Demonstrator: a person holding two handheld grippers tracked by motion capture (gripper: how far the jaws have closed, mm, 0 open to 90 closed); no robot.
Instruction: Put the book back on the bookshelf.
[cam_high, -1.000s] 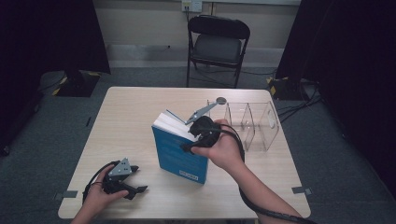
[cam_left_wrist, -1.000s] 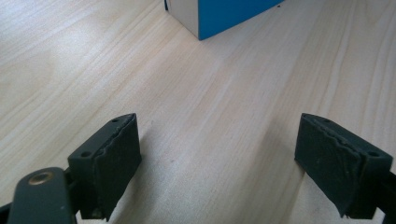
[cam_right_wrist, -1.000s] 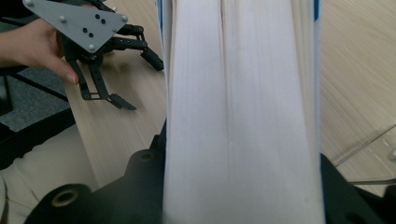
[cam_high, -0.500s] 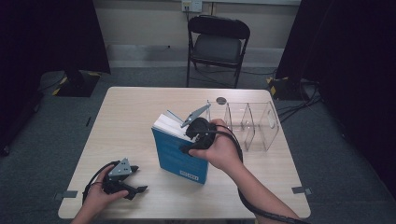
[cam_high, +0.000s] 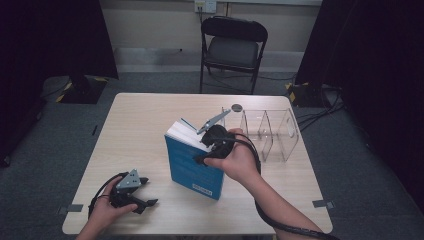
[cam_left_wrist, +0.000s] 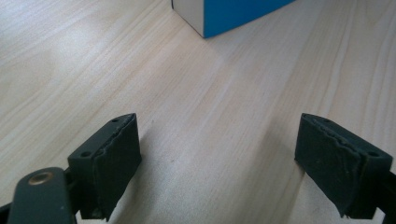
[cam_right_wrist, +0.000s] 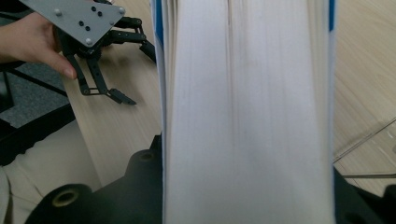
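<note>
Your right tongs (cam_high: 202, 156) clamp the thick blue book (cam_high: 192, 167) across its page block, holding it upright on the table (cam_high: 150, 120). It looks heavy and stiff, with slick covers, so grip both covers near the middle. Its long axis runs table-level, spine away from the tongs. Your left tongs (cam_high: 145, 192) rest open and empty, well apart.

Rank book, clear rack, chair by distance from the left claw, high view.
From the left claw, near the table's front-left corner:
1. Book: upright at mid-table, to the claw's right, gripped by the right claw.
2. Clear rack: on the table's right side, beyond the book.
3. Chair: on the floor past the table's far edge.
</note>
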